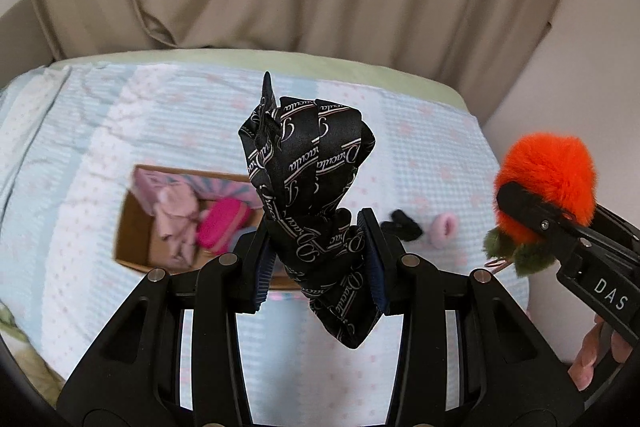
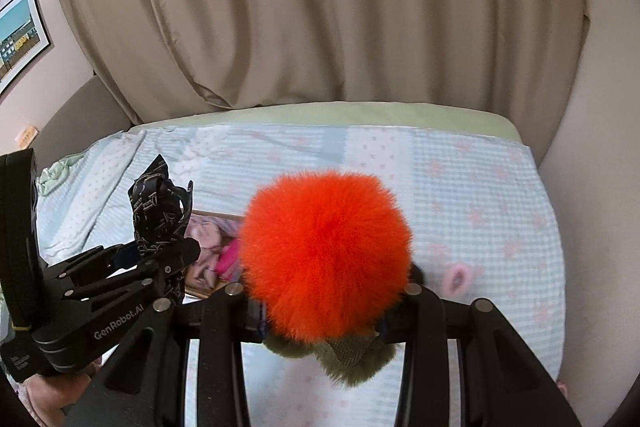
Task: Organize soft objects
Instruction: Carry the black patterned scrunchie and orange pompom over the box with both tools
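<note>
I have both claws loaded and held above the bed. My left claw is clamped on a black scarf, its pads pinching the bundle at the waist, with a loose tail hanging below. My right claw is closed on an orange pompom, gripping low, about where the fur meets its green tuft, though the fur hides the pads, so I can't say exactly what they bite.

The box sits on the bed's left half, towards the near edge, and already holds pink things. A pink ring and a small black item lie on the cover to its right, unsorted.

To do this well, I'd carry the scarf over the middle of the box before letting go, low enough that the tail drops inside rather than over the wall. I'd bring the pompom in from the right afterwards, keeping the claws from crossing, and release it onto the pile, where it shouldn't roll.
</note>
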A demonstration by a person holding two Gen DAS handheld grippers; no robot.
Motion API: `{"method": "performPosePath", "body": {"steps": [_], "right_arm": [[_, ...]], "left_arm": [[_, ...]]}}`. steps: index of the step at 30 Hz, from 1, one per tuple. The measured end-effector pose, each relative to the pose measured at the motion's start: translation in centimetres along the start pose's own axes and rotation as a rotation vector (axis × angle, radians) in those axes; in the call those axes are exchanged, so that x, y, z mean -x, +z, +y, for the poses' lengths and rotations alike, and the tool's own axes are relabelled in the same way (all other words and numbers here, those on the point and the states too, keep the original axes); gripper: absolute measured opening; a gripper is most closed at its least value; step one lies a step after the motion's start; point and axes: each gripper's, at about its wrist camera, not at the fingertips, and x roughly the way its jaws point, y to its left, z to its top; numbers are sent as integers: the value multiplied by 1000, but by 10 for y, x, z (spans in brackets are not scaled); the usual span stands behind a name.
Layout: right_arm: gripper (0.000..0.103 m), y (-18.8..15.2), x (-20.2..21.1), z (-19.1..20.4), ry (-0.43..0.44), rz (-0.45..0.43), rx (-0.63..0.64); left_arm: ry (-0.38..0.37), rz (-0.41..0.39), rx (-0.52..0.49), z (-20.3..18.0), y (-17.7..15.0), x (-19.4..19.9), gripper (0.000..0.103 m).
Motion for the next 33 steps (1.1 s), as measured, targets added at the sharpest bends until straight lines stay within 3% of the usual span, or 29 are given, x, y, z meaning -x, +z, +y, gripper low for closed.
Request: {"method": "performPosePath", "body": {"steps": [8,20,26,33], "right_arm": [[35,10,-41,67,6,36,-49],[35,10,-127,124,-34,147,-167],[35,5,-177,130,-47,236,-192],[35,-4,-229,119,-77,325,-218]], "left_arm": [[4,38,-11,86,16,-7,36],[-15,177,-59,192,19,-72,36],[-18,255,-85,212,9,-115,36],[-7,336,-137,209,-9,-169,36]]}}
